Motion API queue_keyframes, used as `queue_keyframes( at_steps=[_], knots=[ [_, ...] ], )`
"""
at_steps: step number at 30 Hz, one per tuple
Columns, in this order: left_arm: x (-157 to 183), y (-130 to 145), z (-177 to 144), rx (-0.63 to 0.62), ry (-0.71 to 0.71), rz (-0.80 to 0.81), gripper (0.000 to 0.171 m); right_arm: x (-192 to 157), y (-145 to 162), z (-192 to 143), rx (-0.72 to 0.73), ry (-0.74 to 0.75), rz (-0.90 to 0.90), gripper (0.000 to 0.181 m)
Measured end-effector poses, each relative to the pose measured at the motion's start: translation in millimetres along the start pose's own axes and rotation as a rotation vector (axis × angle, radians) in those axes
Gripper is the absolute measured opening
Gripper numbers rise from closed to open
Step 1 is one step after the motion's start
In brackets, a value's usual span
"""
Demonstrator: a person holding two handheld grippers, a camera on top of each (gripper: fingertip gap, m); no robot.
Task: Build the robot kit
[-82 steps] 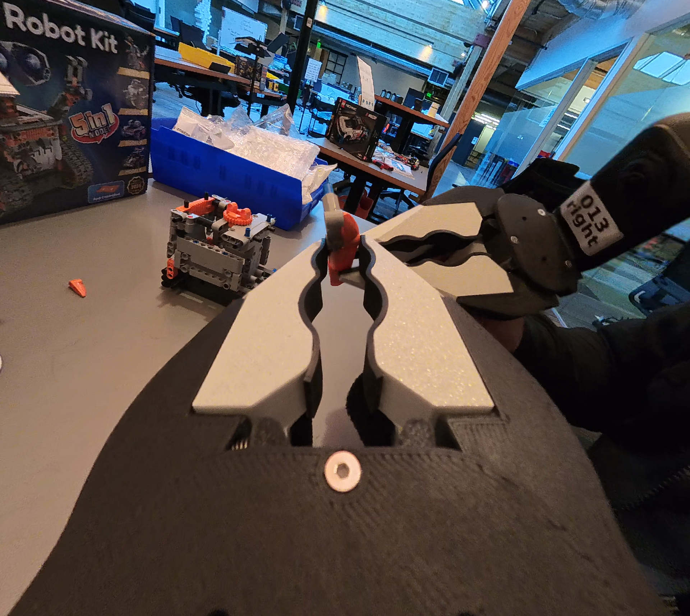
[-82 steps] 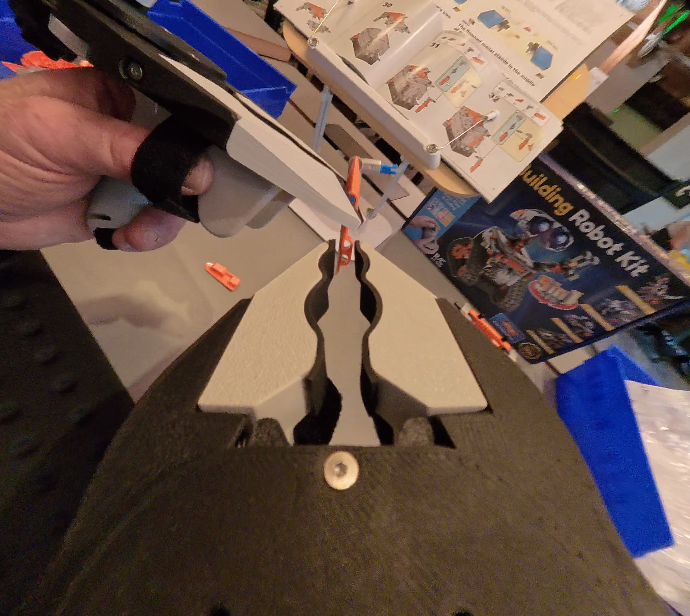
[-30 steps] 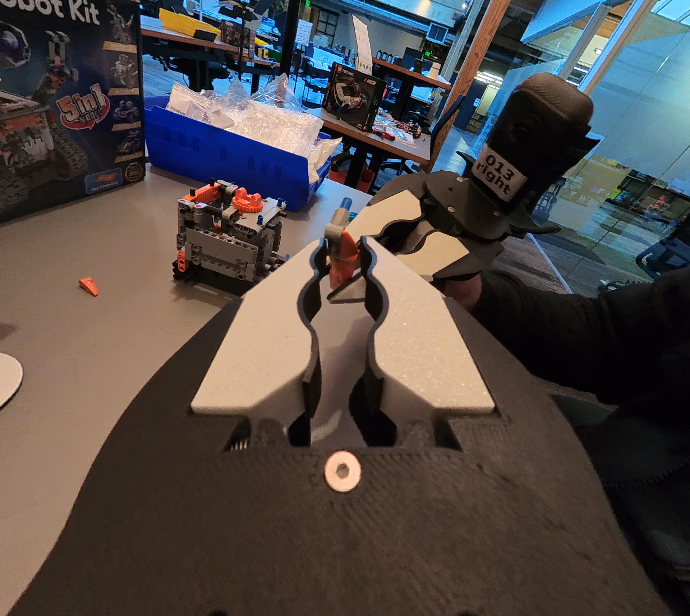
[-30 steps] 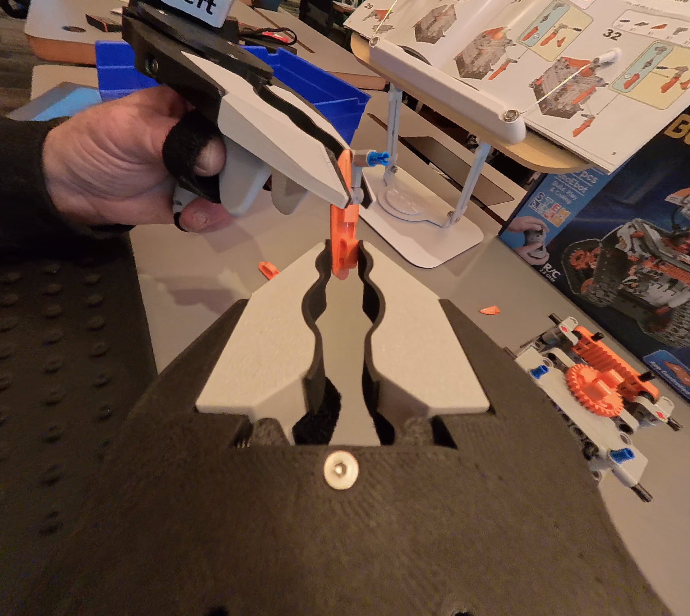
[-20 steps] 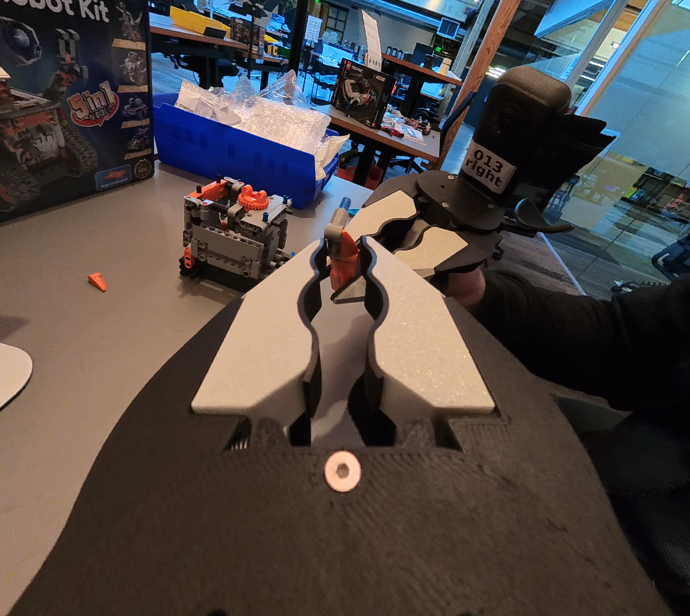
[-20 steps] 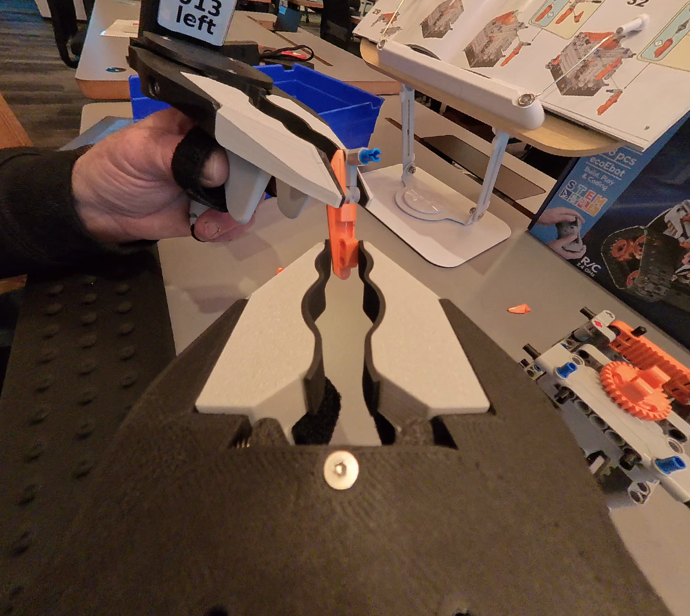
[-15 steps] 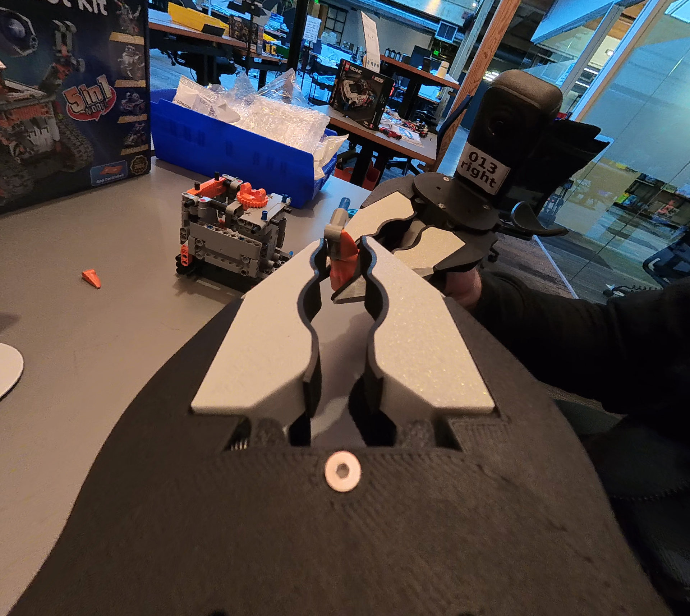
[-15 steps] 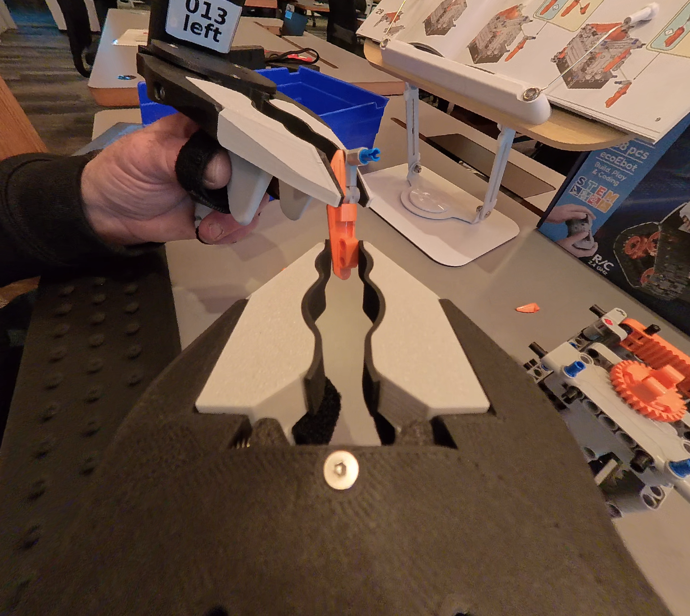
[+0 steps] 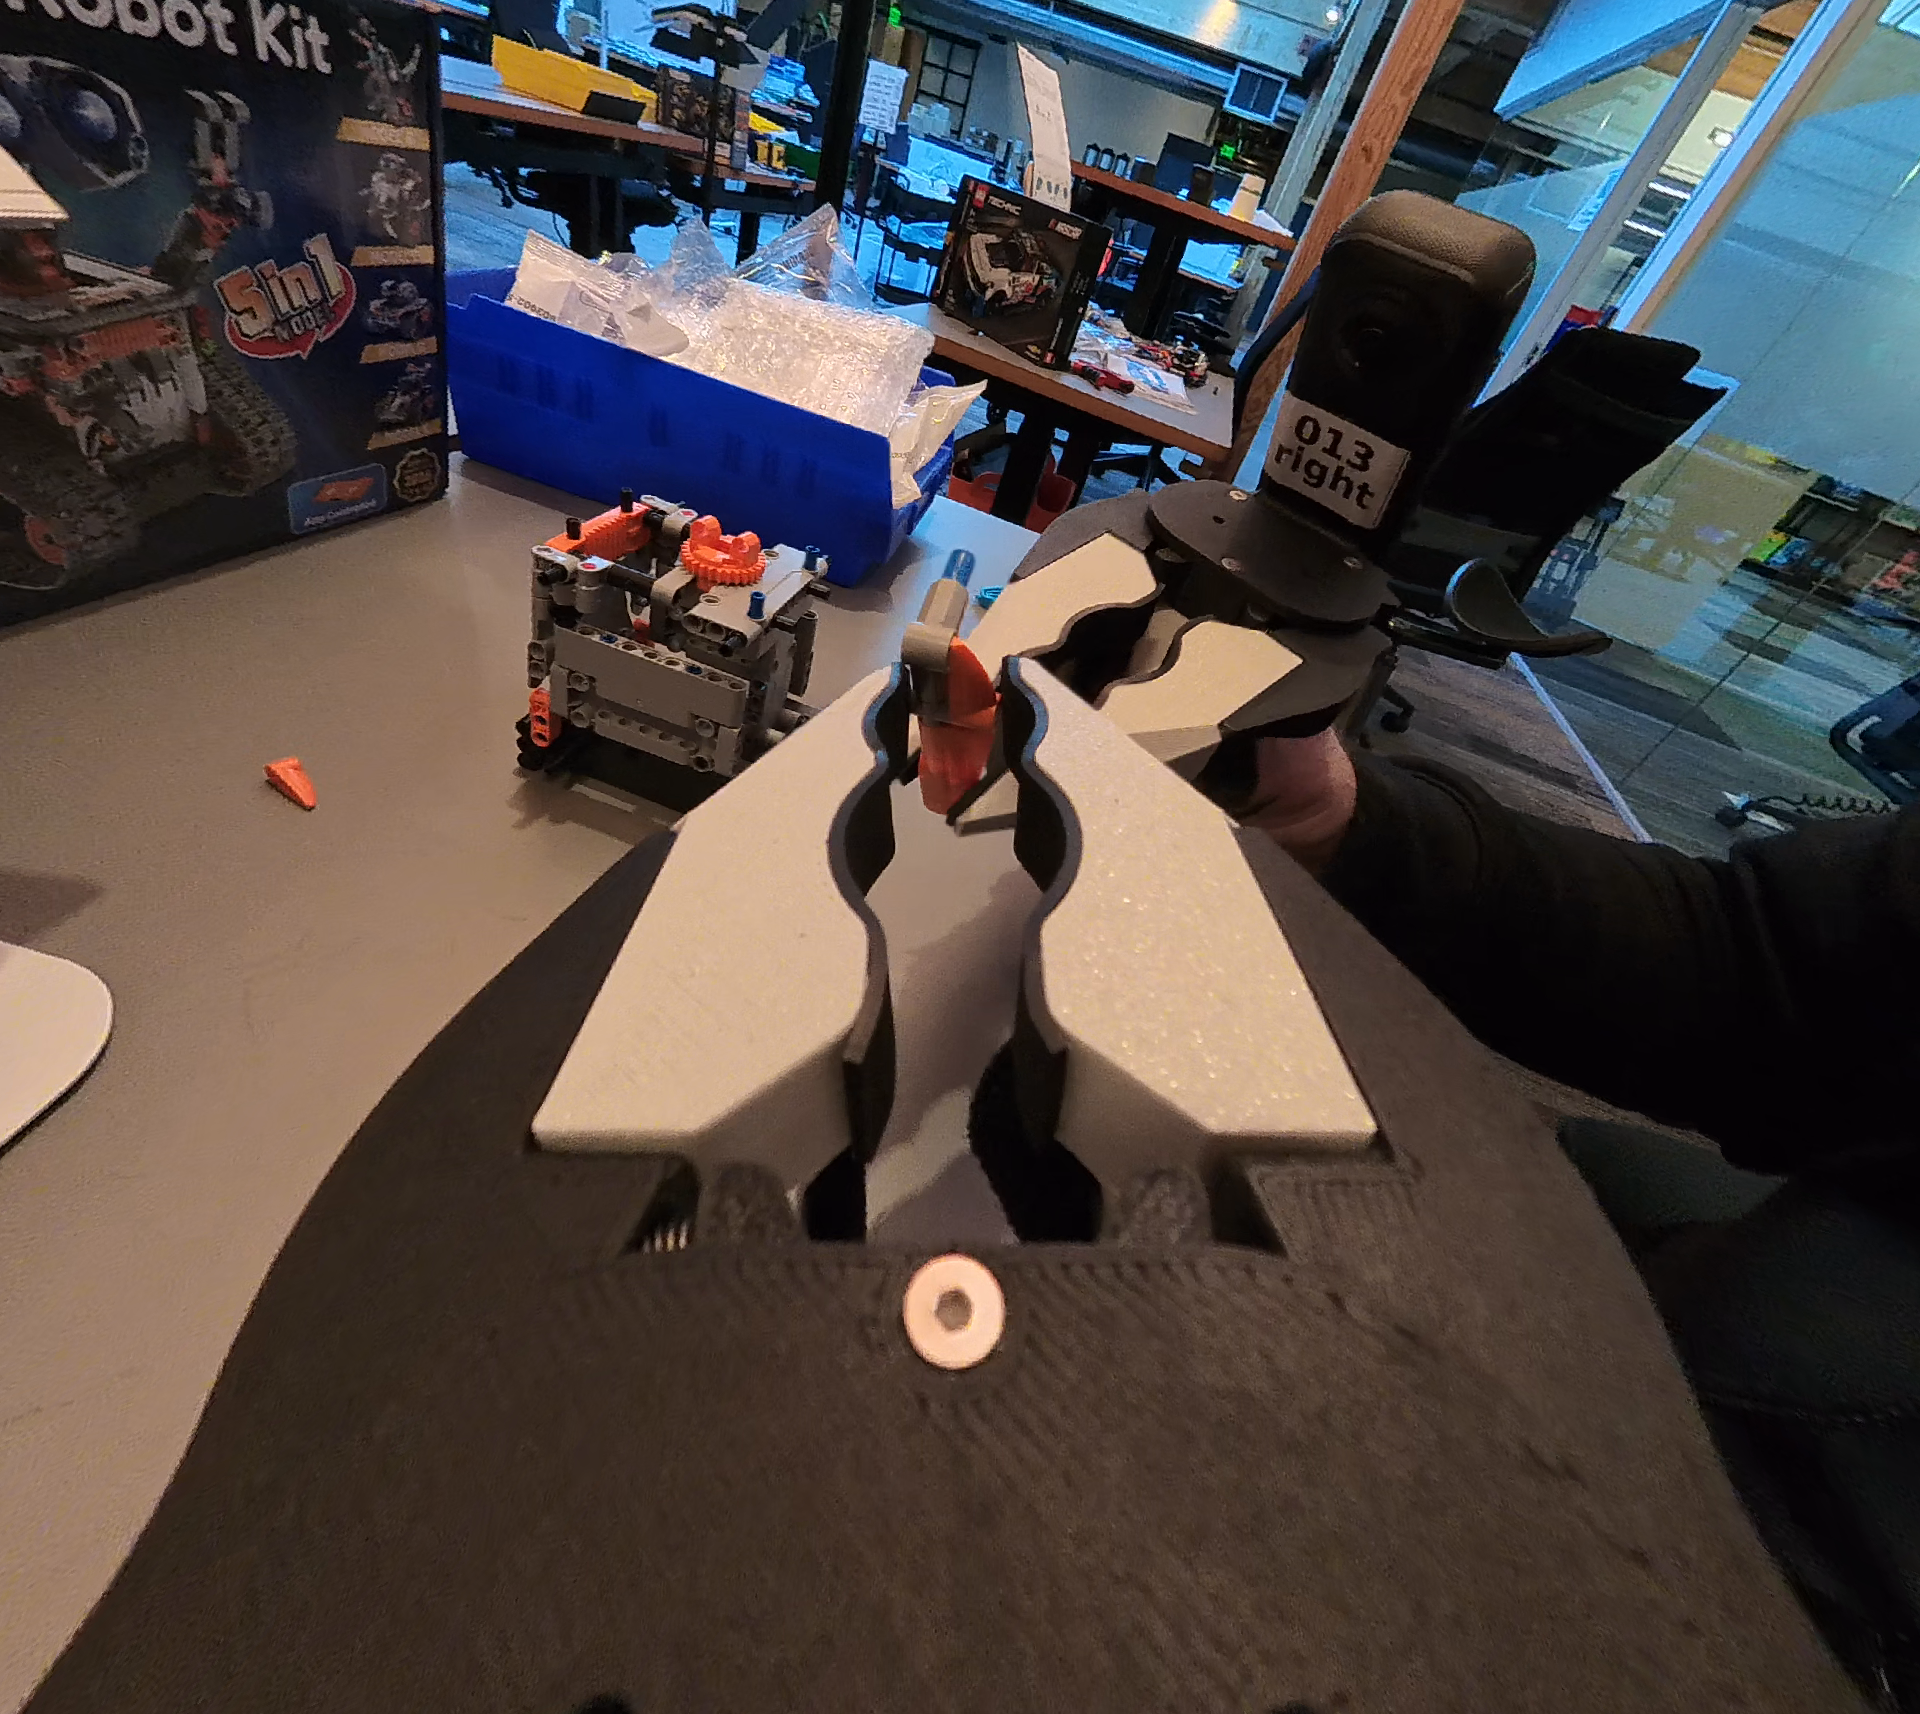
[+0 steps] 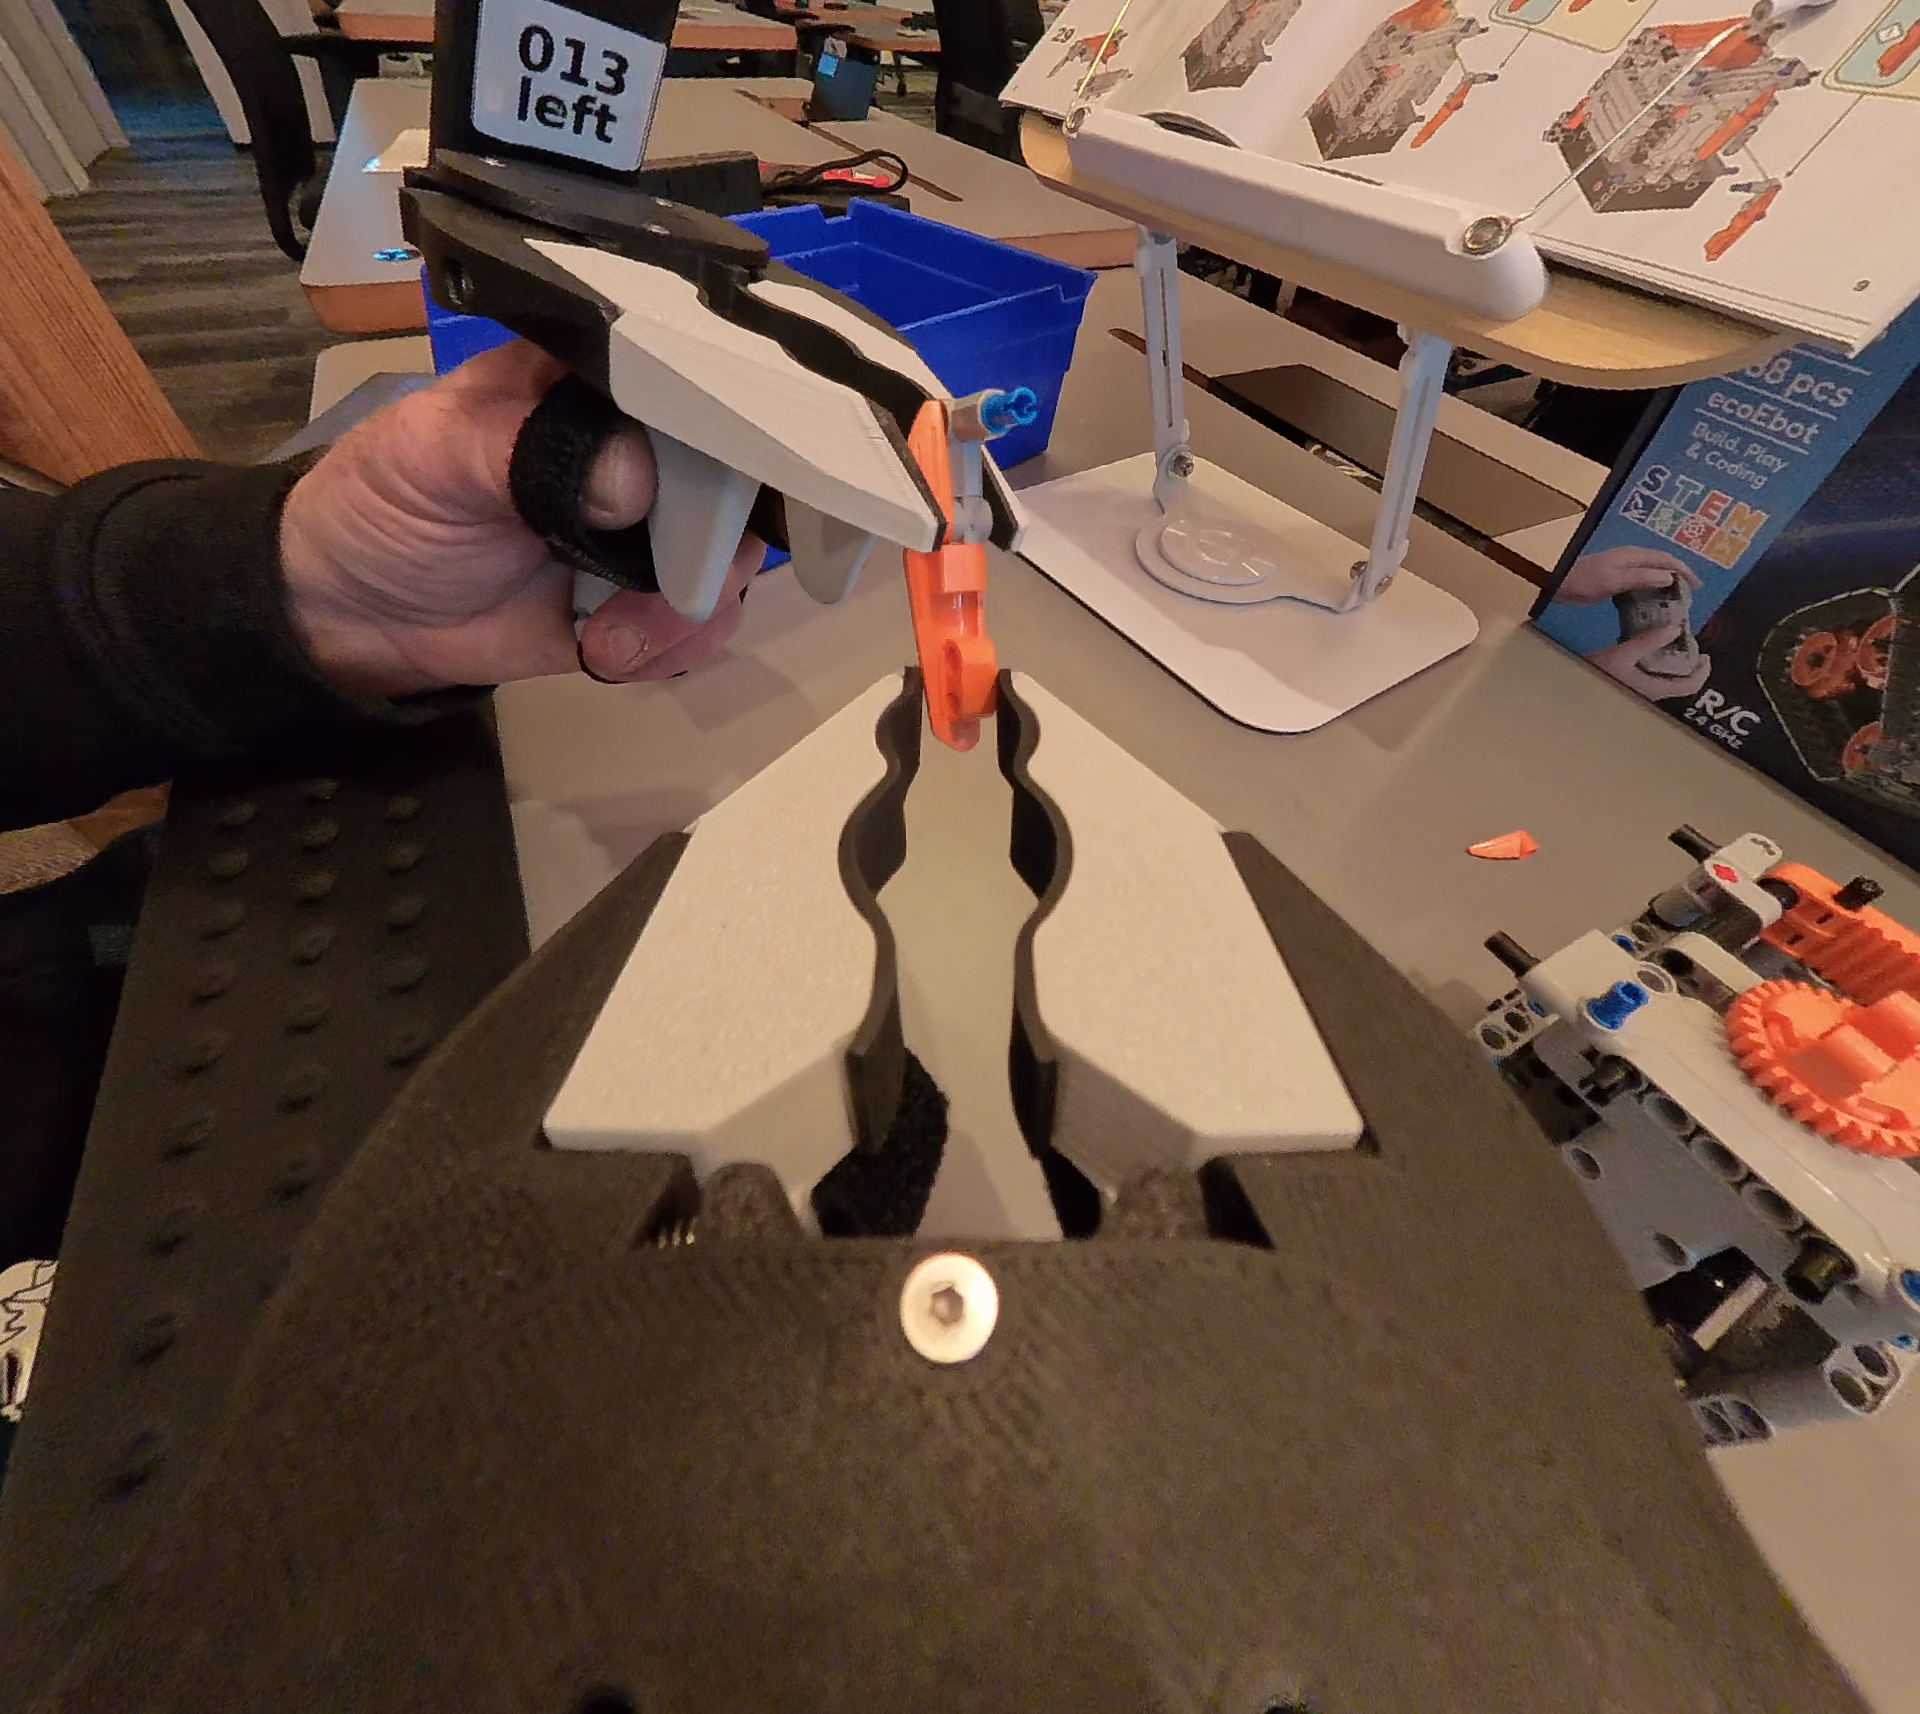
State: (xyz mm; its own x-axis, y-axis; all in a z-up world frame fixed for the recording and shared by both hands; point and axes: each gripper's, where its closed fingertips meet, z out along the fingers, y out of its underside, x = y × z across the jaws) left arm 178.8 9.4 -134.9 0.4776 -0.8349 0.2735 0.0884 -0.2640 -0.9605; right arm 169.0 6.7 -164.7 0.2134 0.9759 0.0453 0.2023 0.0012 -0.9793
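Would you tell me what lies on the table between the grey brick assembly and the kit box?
In the left wrist view, only one small orange piece lies on the table between the brick assembly and the kit box.

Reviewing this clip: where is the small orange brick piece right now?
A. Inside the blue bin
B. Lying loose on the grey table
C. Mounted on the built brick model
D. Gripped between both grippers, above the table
D: the orange brick piece is pinched at its lower end by the right gripper and at its upper end by the left gripper, clear of the table.
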Motion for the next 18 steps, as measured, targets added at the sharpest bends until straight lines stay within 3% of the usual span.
queue_keyframes(
  at_steps=[18],
  knots=[
    [-9,3,-2,-0.007,-0.034,-0.027,0.015,23,-2,-21,0.045,0.032,0.077,0.022]
  ],
)
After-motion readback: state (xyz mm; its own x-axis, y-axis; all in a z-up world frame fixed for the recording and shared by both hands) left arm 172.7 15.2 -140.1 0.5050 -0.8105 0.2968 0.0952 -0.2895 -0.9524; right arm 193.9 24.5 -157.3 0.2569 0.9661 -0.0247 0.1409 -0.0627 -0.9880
